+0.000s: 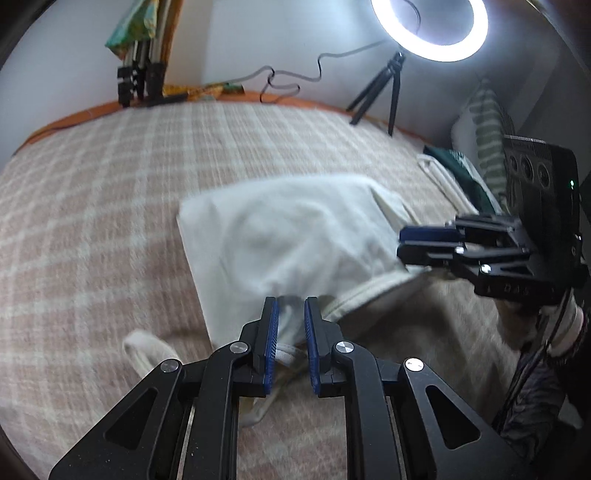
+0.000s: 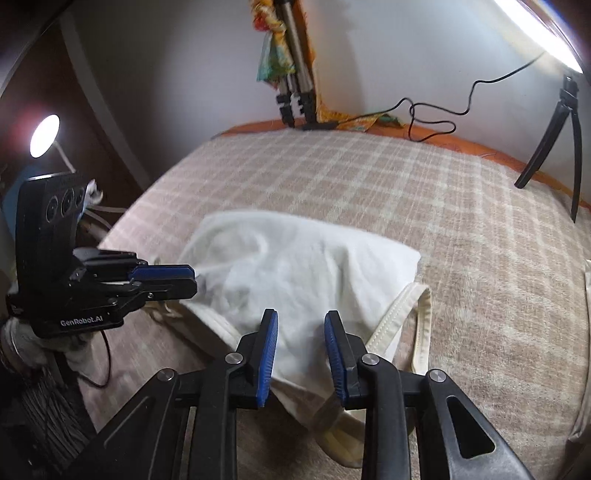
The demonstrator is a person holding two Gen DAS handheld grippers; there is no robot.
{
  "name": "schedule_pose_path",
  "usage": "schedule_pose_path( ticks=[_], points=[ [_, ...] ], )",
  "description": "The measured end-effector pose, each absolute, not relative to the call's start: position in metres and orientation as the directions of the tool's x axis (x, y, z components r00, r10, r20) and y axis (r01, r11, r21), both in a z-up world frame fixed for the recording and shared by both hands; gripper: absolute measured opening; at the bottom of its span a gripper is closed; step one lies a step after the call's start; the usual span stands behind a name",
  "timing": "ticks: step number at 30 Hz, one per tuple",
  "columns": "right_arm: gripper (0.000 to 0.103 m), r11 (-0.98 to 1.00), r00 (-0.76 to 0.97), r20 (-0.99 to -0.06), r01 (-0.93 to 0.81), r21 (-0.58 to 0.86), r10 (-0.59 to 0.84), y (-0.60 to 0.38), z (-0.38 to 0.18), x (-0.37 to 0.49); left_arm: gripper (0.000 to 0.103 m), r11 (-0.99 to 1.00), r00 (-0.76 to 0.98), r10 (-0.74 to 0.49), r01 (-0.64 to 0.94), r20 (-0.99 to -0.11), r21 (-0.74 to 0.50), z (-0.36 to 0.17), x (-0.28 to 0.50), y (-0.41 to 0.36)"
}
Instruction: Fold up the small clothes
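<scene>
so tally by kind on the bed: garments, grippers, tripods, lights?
Cream garment: 1 spread, more folded fabric at the bed edge, count unclear
Grippers: 2, left gripper and right gripper
Tripods: 2, ring-light tripod and folded tripod
Lights: 2, ring light and round lamp
Total: 7

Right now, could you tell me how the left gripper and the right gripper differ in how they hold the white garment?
The left gripper has its jaws nearly closed, pinching a thin bunch of the white garment; the right gripper shows a wider gap, with flat cloth lying between its pads. The left gripper holds the edge near the loose strap, the right gripper the edge by the ribbed hem. Both approach from the near side over the checked blanket.
</scene>
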State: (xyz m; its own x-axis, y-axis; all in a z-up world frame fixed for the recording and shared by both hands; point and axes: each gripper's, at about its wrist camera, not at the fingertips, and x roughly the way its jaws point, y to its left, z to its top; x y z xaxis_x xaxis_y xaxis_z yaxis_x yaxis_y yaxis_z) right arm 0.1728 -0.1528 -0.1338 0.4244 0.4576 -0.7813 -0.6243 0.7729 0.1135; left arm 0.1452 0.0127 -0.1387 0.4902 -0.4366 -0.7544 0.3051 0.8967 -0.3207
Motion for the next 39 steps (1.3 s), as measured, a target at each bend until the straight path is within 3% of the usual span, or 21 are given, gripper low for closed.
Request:
schedule_pose_path(
  ticks=[9, 16, 22, 26, 33, 39],
  points=[
    [0.024, 0.758, 0.414, -0.817, -0.650, 0.043, 0.401, -0.164, -0.140, 0.164, 0.013, 0.855, 0.495, -0.519, 0.296, -0.697, -0.426, -0.128, 0.128, 0.030],
    [0.027, 0.754, 0.440, -0.746, -0.645, 0.125, 0.500, -0.162, -0.113, 0.171, 0.013, 0.879, 0.618, -0.475, 0.293, -0.627, -0.377, -0.096, 0.159, 0.027],
    [0.028, 0.785, 0.456, -0.715, -0.582, 0.212, 0.530, -0.152, -0.109, 0.204, 0.013, 0.914, 0.611, -0.402, 0.229, -0.681, -0.334, -0.117, 0.198, 0.016],
    [0.028, 0.795, 0.447, -0.745, -0.578, 0.182, 0.496, -0.141, -0.120, 0.221, 0.013, 0.917, 0.537, -0.397, 0.191, -0.744, -0.351, -0.146, 0.203, 0.016],
    [0.024, 0.805, 0.410, -0.780, -0.560, 0.193, 0.472, -0.150, -0.138, 0.236, 0.013, 0.904, 0.549, -0.424, 0.217, -0.720, -0.368, -0.147, 0.185, 0.024],
    [0.027, 0.860, 0.455, -0.780, -0.470, 0.199, 0.429, -0.180, -0.133, 0.240, 0.013, 0.929, 0.556, -0.367, 0.257, -0.746, -0.266, -0.142, 0.166, 0.015]
  ],
)
